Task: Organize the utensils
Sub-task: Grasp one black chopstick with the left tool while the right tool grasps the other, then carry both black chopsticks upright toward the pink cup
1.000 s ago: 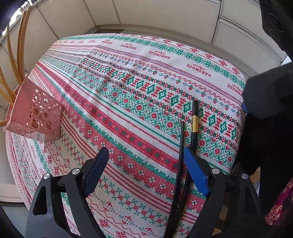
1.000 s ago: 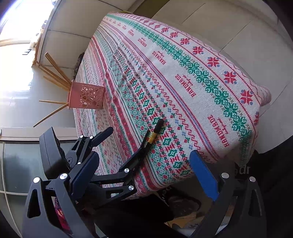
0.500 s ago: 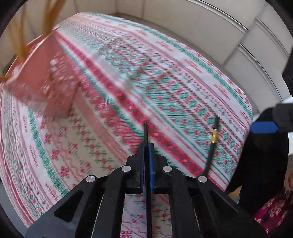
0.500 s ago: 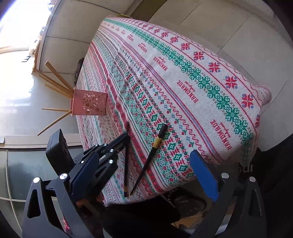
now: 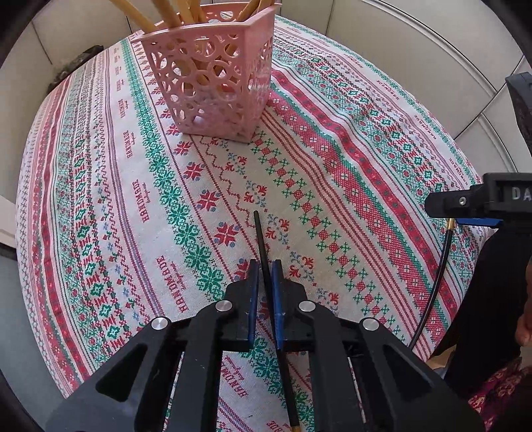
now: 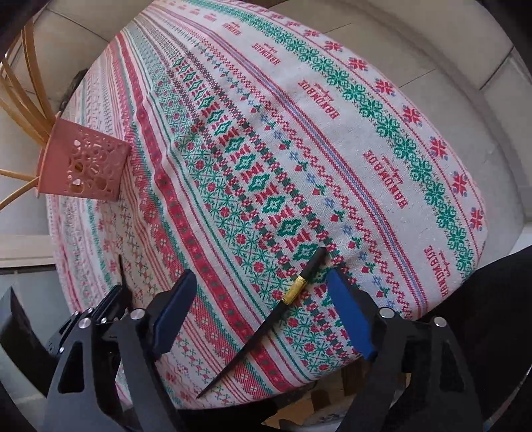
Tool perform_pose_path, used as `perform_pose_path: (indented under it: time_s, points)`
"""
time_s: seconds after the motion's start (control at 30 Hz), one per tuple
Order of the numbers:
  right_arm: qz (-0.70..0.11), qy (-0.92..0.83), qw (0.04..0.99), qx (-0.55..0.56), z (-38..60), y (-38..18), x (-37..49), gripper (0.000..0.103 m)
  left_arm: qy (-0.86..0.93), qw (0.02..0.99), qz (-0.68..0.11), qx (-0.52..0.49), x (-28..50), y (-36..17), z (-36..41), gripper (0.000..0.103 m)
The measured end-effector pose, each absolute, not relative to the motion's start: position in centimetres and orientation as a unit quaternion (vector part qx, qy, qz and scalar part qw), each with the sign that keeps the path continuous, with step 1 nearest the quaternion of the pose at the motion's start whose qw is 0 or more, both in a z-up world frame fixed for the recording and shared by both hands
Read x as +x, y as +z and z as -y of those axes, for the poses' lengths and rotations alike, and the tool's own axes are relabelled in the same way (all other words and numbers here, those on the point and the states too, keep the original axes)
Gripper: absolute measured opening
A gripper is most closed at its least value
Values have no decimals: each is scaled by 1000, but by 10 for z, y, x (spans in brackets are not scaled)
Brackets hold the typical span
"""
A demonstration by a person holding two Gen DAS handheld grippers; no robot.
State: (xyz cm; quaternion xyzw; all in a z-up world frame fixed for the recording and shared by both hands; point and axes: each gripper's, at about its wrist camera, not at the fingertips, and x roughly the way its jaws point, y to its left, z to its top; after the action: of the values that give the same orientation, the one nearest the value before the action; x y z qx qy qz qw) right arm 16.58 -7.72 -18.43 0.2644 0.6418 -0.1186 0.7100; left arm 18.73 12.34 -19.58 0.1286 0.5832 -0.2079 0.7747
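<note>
Two black chopsticks in play: one clamped in left gripper (image 5: 264, 272), tip aimed toward pink basket (image 5: 212, 79) ahead; other chopstick (image 6: 266, 324) flat on tablecloth (image 6: 332, 139), lying diagonally between right gripper (image 6: 262, 292) fingers (jaws just closing, pads not yet touching).

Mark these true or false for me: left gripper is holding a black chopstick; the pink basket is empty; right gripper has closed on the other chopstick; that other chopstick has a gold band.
1. The left gripper holds a black chopstick. True.
2. The pink basket is empty. False: wooden sticks stand in it.
3. The right gripper has closed on the other chopstick. False: its jaws have been closing but sit clear on either side of it on the tablecloth.
4. That chopstick has a gold band. True.
</note>
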Motion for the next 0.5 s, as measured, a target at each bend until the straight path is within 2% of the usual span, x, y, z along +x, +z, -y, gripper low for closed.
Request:
perform_pose_path:
  time_s: [0.03,0.07,0.17,0.2,0.23,0.27,0.3,0.4,0.5]
  points:
    - [-638,-122,719,247,74,-183,168,29,-208,776,-582,126,183,-194,-128,9]
    - [-638,-108,721,249,73,-186,170,12,-208,777,-582,122,181,-193,-133,9]
    - [-620,-96,728,275,84,-189,172,7,-210,776,-584,110,178,-185,-137,17]
    - [-612,-88,734,281,89,-190,173,7,-213,774,-588,101,178,-184,-137,29]
    - [-605,-80,739,287,94,-190,173,7,-207,772,-592,98,177,-181,-140,54]
    - [-603,-77,739,289,99,-191,173,7,-186,773,-597,104,180,-182,-139,68]
    - [-604,-75,737,293,105,-193,173,7,-160,775,-601,111,183,-184,-138,78]
    - [-605,-65,734,303,126,-195,172,8,-151,772,-610,95,192,-186,-135,71]
    - [-614,-58,728,300,140,-196,177,8,-127,768,-619,105,201,-191,-131,72]
